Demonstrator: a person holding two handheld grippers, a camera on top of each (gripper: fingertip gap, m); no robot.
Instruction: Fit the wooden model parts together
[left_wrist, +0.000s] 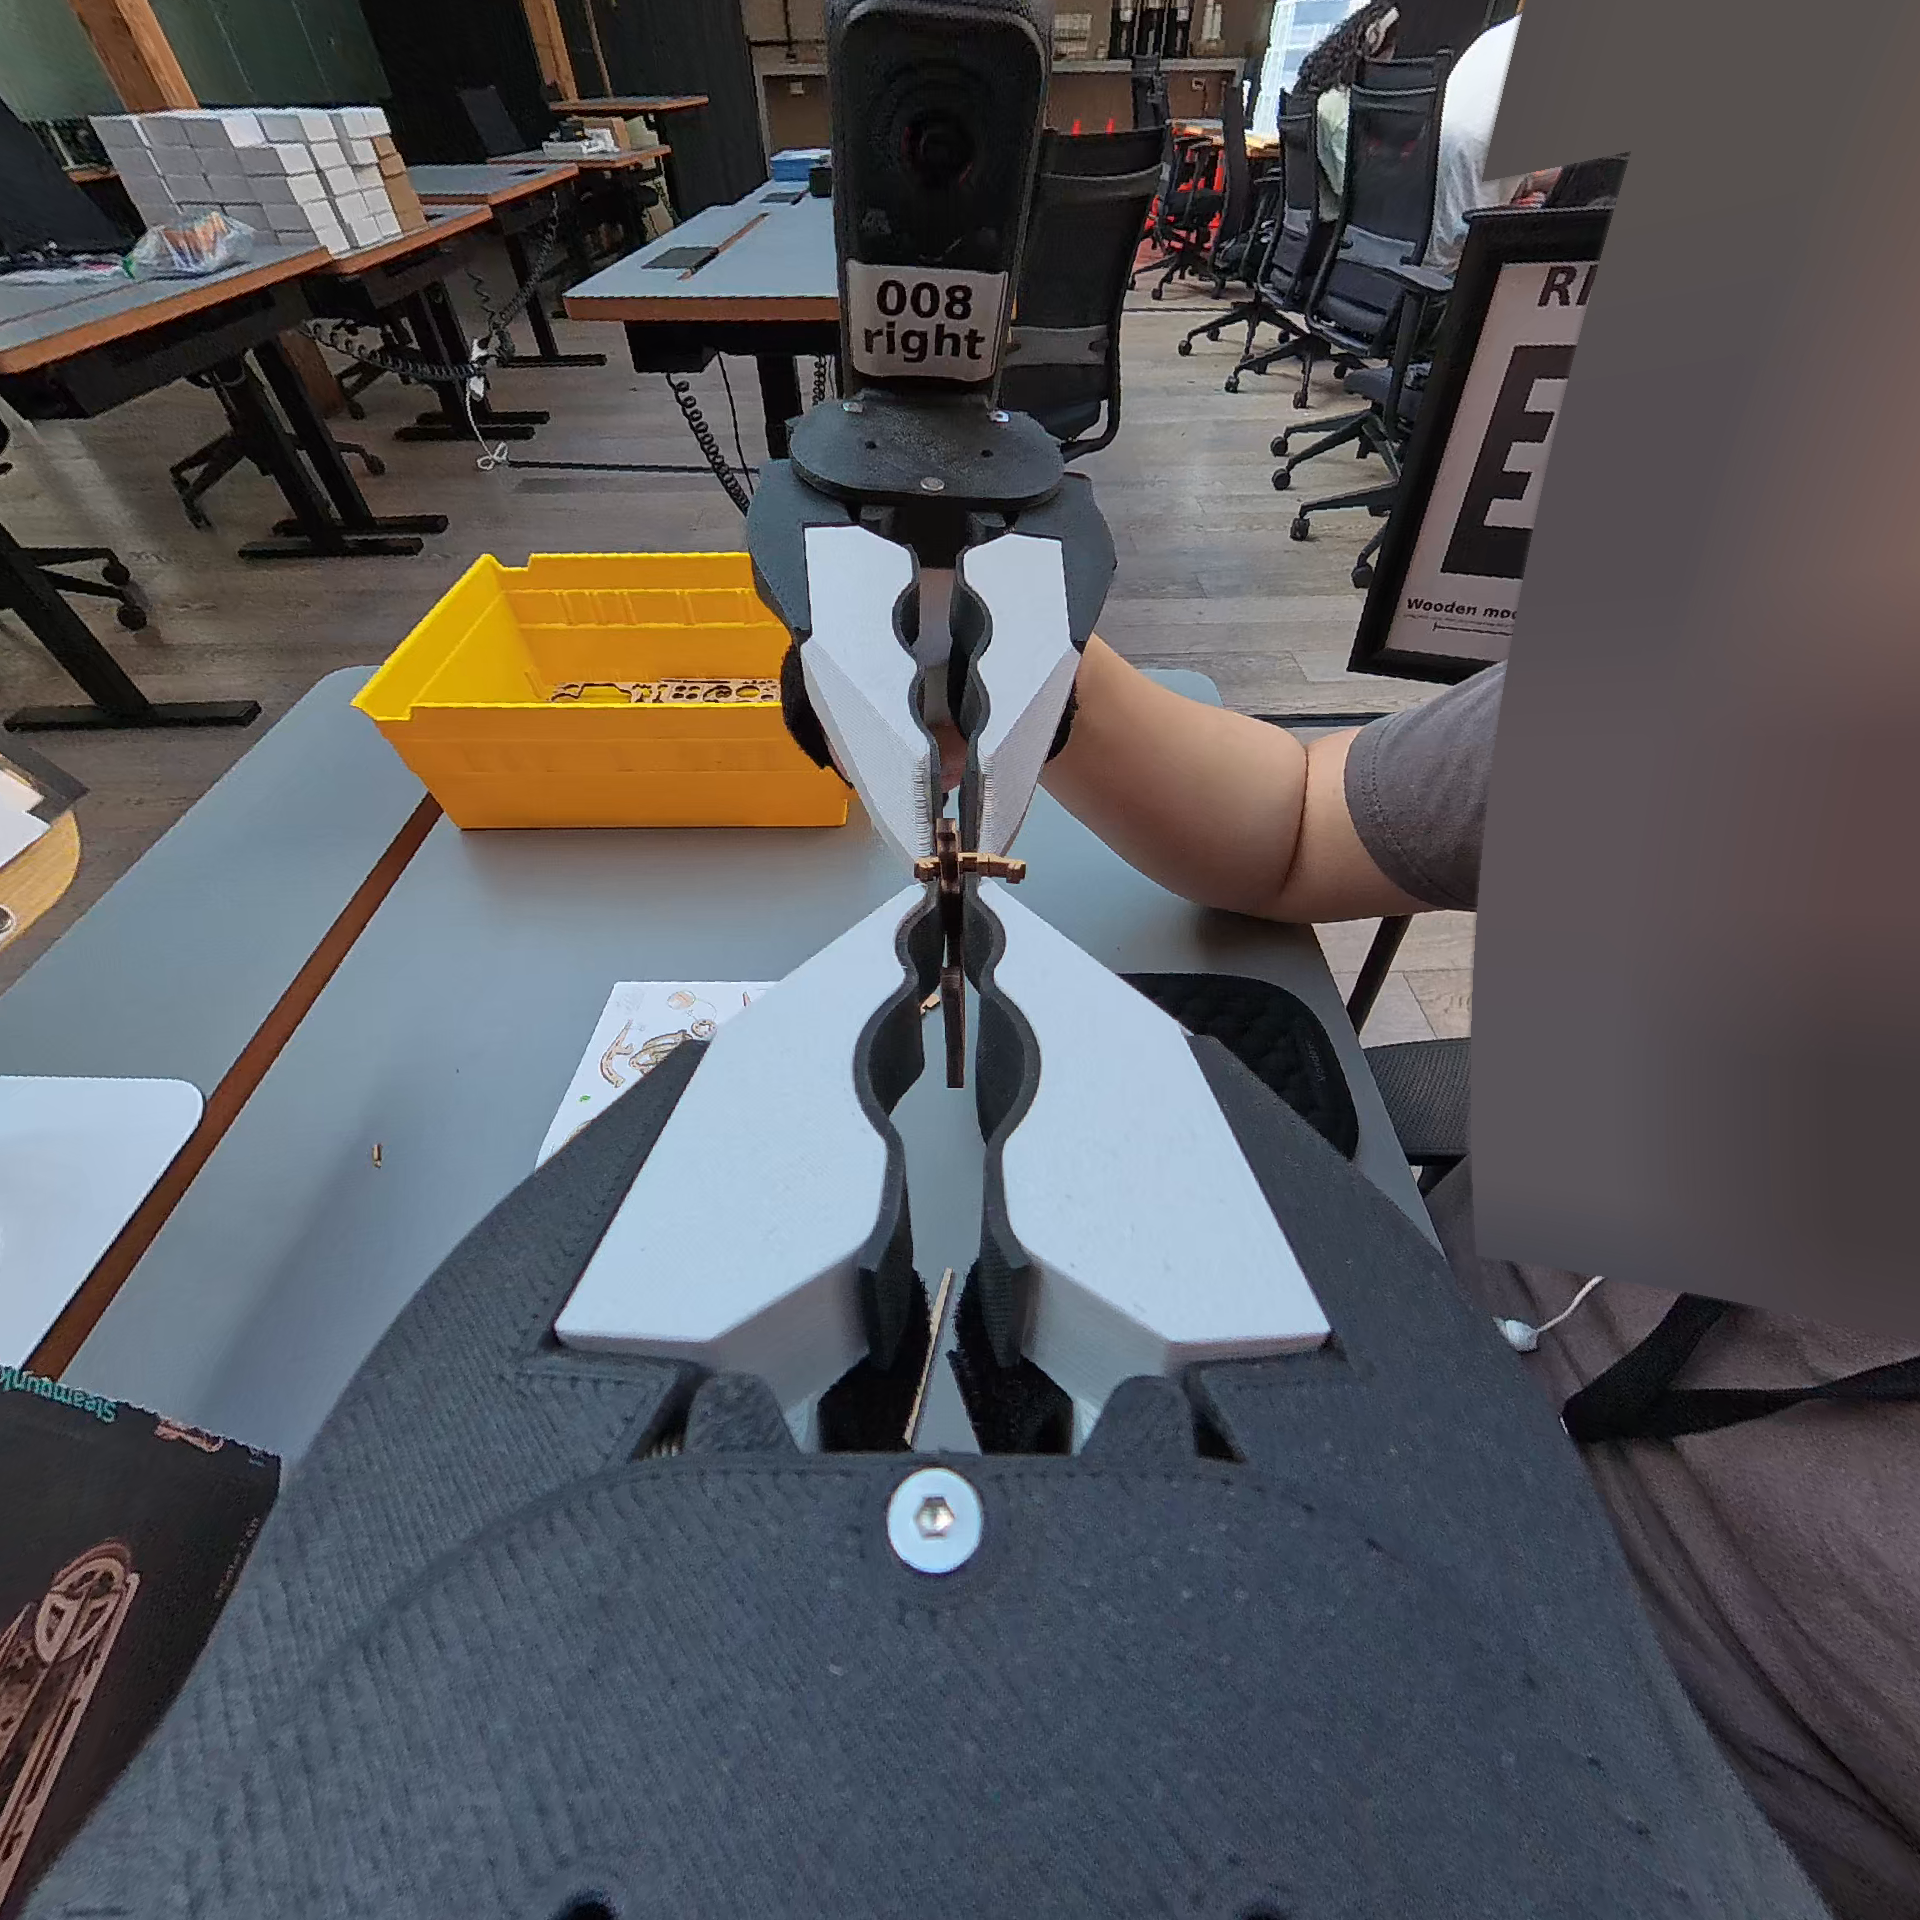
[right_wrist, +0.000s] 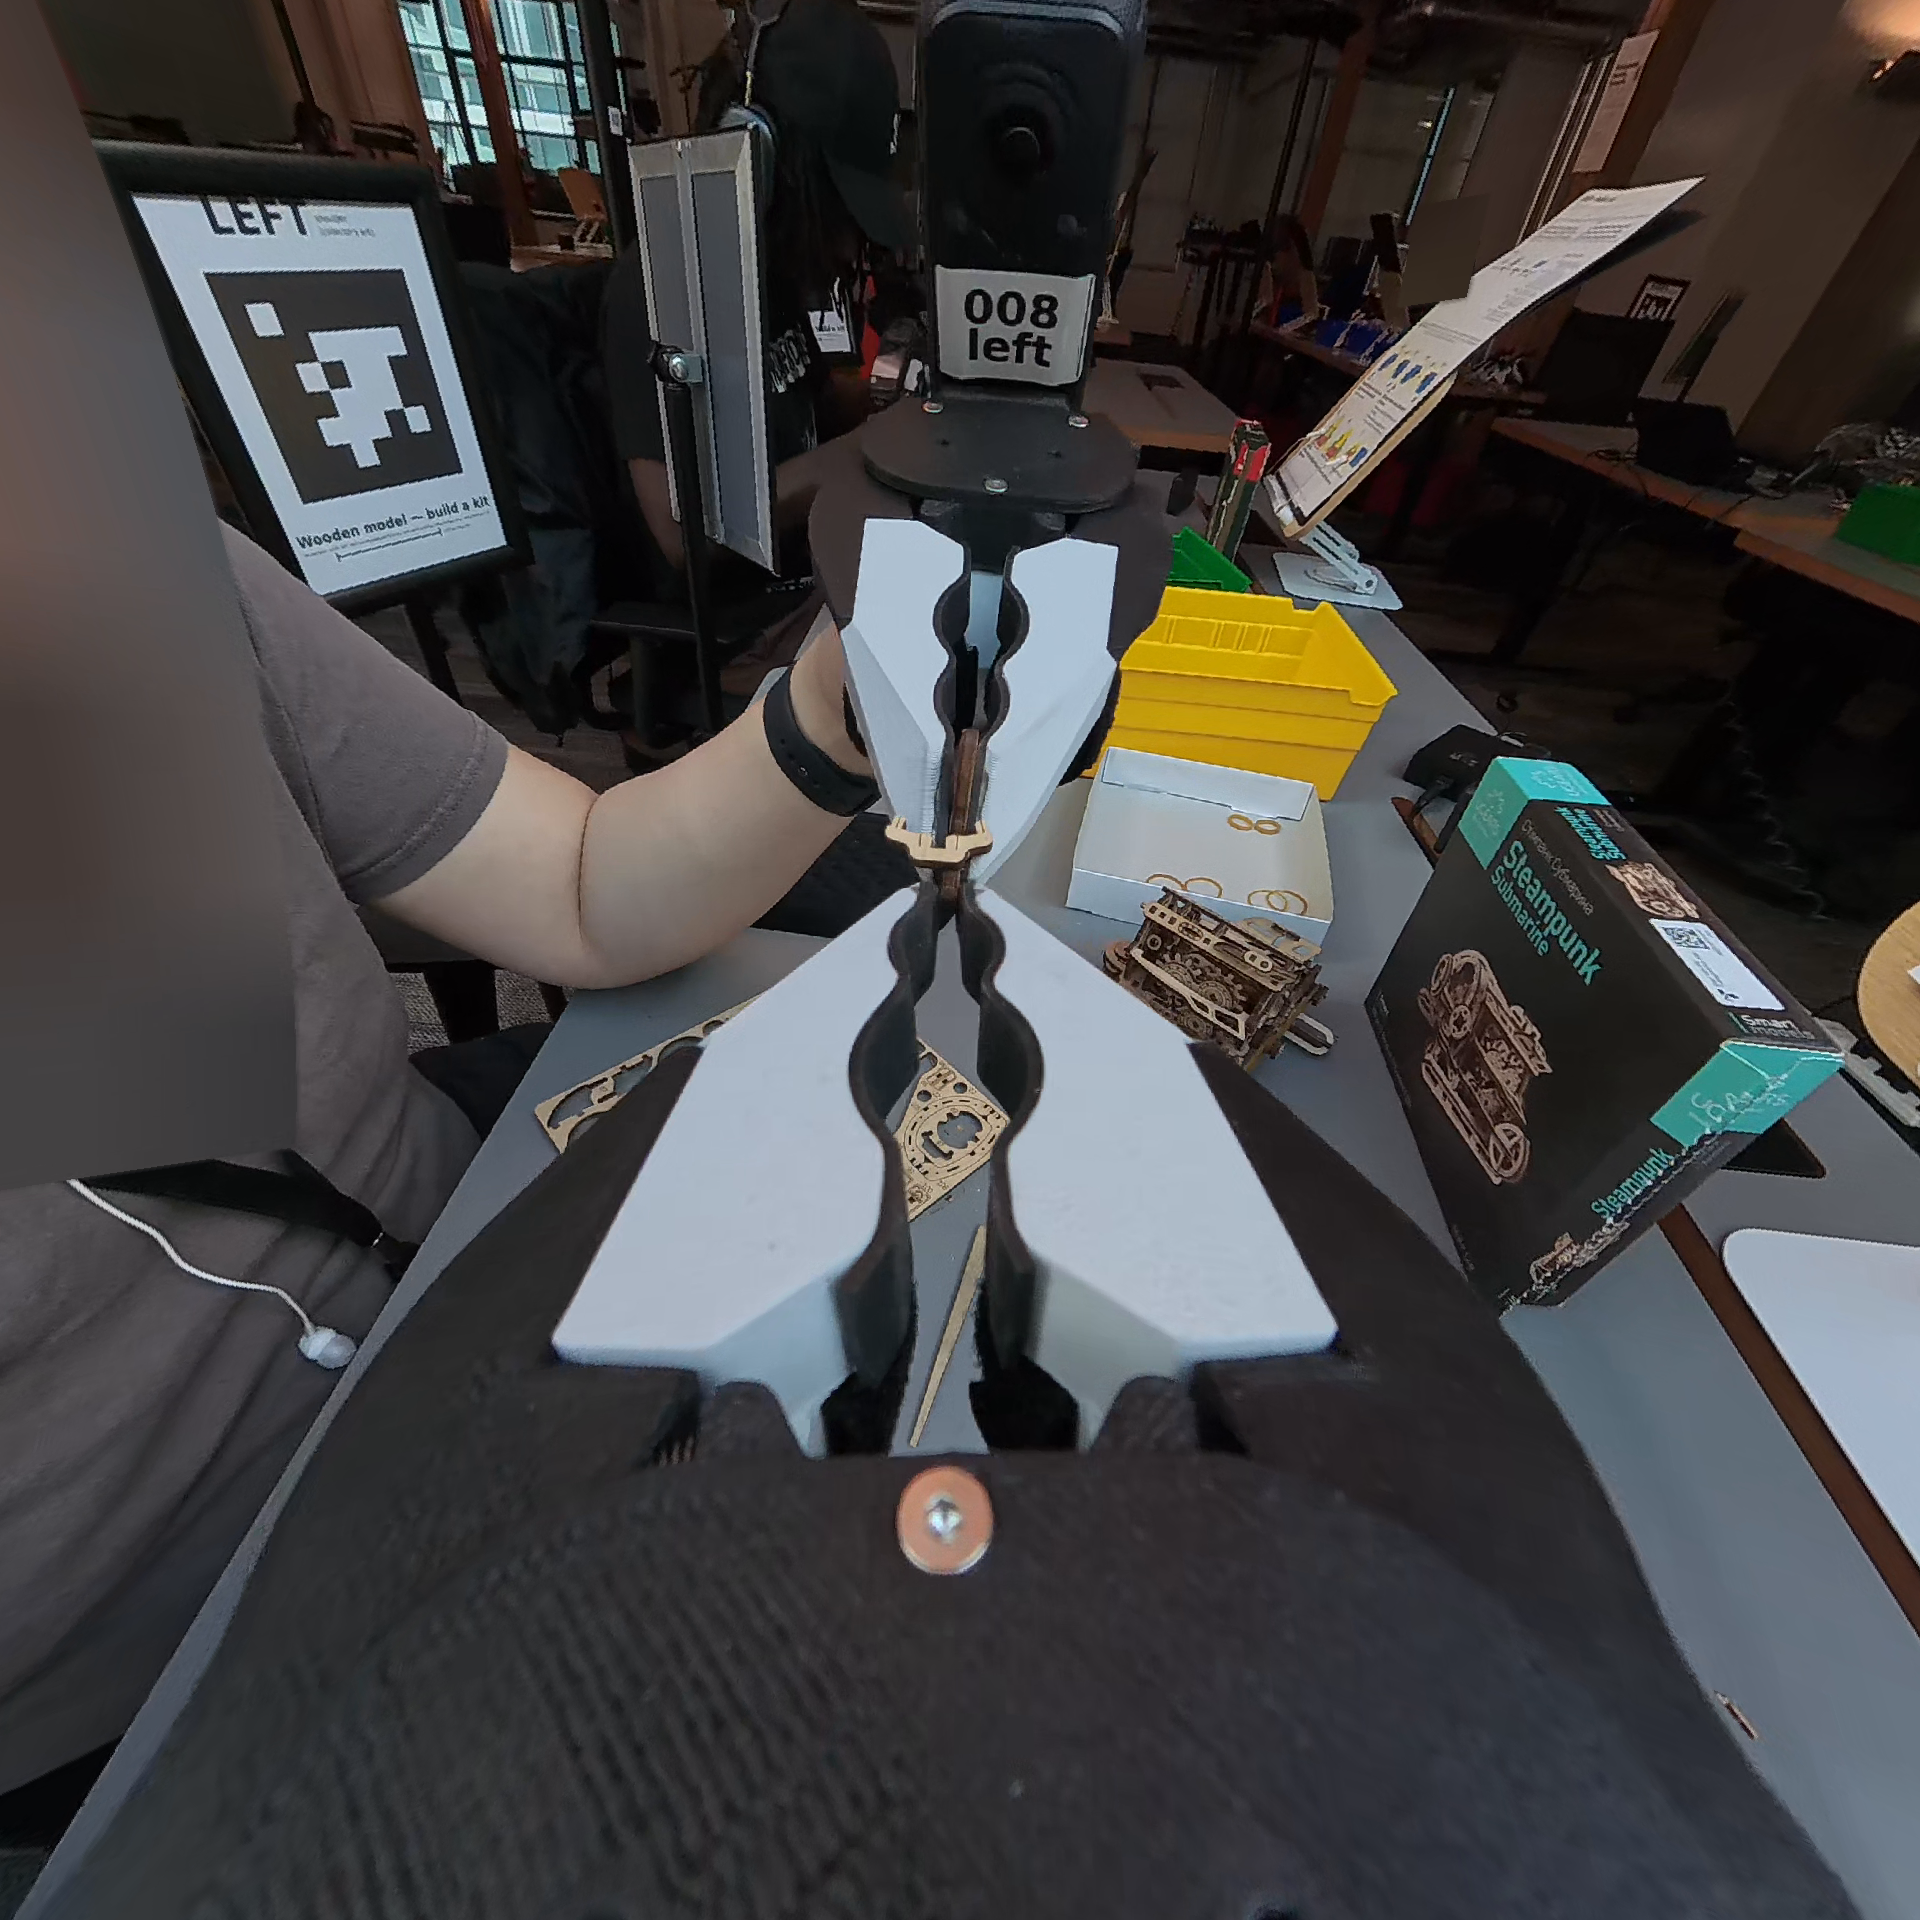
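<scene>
My two grippers meet tip to tip above the grey table (left_wrist: 312, 935). My left gripper (left_wrist: 951, 904) is shut on a flat dark wooden part (left_wrist: 952, 997), seen edge-on between its fingers. My right gripper (left_wrist: 951, 816) faces it from the far side, shut on a small wooden part (left_wrist: 947, 834). A small pale cross-piece (left_wrist: 987, 865) sits across the join of the two parts. In the right wrist view my right gripper (right_wrist: 943, 896) pinches at the join. There the left gripper (right_wrist: 961, 821) holds the dark part (right_wrist: 967, 769), and the cross-piece (right_wrist: 932, 840) lies between them.
A yellow bin (left_wrist: 623, 748) holding a wooden sheet stands at the table's far side. A partly built wooden model (right_wrist: 1216, 977), a white box (right_wrist: 1195, 862) with small rings, the kit box (right_wrist: 1579, 1018), punched wooden sheets (right_wrist: 940, 1132) and a thin stick (right_wrist: 951, 1340) lie below. The person's arm (left_wrist: 1226, 821) is at the right. My two grippers' fingertips are within a few centimetres of each other.
</scene>
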